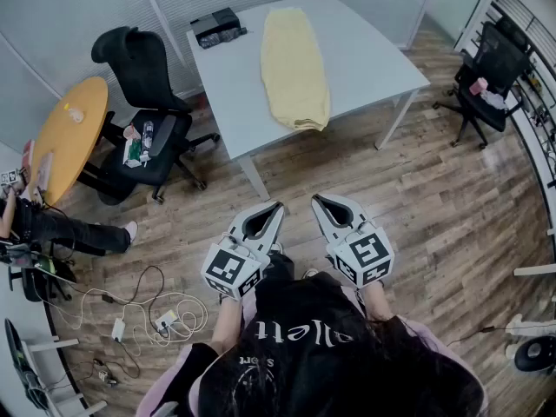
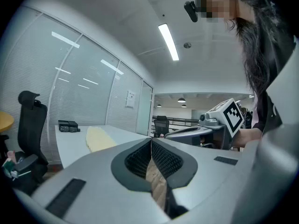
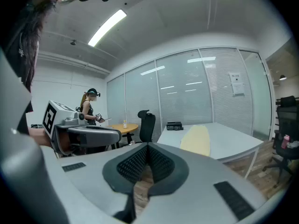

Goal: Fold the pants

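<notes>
**A:** Where are the pants (image 1: pixel 294 59) being seen, and is anything being held?

**B:** The pale yellow pants are being shown stretched lengthwise on the white tabletop (image 1: pixel 373 55), with one end lying at its near edge. Nothing is being held. The left hand-held gripper (image 1: pixel 276 208) and the right hand-held gripper (image 1: pixel 318 201) are being carried side by side over the wooden floor (image 1: pixel 434 198), well apart from the tabletop, with jaws pressed together on nothing.

**A:** How is the cloth being expected to handle?

**B:** It is being judged light, soft and limp, likely to sag and to slide on the smooth top. The two corners of one end are probably best pinched, one by each hand-held gripper, so that the fold is carried over evenly.

**A:** What is being shown by one view and not another?

**B:** The full outline of the pants is being given only by the head view, and the gripper views are reducing them to a low yellow strip. The meeting of the ribbed pads (image 2: pixel 138 159) is being shown only in the gripper views.
</notes>
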A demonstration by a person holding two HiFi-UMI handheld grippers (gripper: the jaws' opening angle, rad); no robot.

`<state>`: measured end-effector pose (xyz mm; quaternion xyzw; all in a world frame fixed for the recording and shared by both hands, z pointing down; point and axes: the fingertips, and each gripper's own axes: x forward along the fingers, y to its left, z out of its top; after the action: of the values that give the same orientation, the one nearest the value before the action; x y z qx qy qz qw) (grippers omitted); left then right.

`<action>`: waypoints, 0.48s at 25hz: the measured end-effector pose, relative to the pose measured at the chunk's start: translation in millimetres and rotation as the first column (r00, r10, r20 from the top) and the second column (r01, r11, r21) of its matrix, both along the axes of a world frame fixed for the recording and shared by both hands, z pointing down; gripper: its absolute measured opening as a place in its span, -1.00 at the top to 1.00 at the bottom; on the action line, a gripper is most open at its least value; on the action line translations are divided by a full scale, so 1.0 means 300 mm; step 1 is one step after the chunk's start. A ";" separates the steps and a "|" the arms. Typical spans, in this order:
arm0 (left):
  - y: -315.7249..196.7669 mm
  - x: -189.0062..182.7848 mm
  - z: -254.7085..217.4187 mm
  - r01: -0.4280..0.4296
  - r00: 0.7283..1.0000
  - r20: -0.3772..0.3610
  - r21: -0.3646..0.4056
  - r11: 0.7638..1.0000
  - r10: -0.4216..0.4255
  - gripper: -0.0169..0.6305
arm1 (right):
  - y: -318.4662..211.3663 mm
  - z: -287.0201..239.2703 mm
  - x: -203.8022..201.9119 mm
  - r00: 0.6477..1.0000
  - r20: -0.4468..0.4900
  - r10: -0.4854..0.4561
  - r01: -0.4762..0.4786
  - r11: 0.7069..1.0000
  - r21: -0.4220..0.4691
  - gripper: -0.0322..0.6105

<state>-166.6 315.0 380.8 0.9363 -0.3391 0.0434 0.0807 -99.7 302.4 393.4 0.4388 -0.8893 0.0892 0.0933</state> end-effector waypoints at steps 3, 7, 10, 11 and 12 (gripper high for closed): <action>0.027 0.007 0.007 0.007 1.000 0.004 -0.007 1.000 -0.007 0.89 | 0.024 0.005 0.006 1.000 0.000 -0.007 0.007 1.000 -0.004 0.83; 0.056 0.006 0.000 0.014 1.000 0.005 -0.004 1.000 -0.014 0.89 | 0.049 0.002 0.014 1.000 0.007 0.008 -0.008 1.000 0.000 0.83; 0.076 0.017 -0.004 0.018 1.000 0.004 0.000 1.000 -0.018 0.89 | 0.069 -0.002 0.027 1.000 0.016 0.011 -0.011 1.000 0.005 0.83; 0.083 0.024 -0.003 0.019 1.000 0.004 0.001 1.000 -0.019 0.89 | 0.076 -0.002 0.034 1.000 0.020 0.011 -0.011 1.000 0.007 0.83; 0.090 0.031 0.000 0.019 1.000 0.004 0.001 1.000 -0.019 0.89 | 0.083 0.000 0.041 1.000 0.023 0.011 -0.011 1.000 0.008 0.83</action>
<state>-157.4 342.1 380.8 0.9329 -0.3483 0.0443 0.0801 -87.4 327.2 393.2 0.4430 -0.8882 0.0912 0.0810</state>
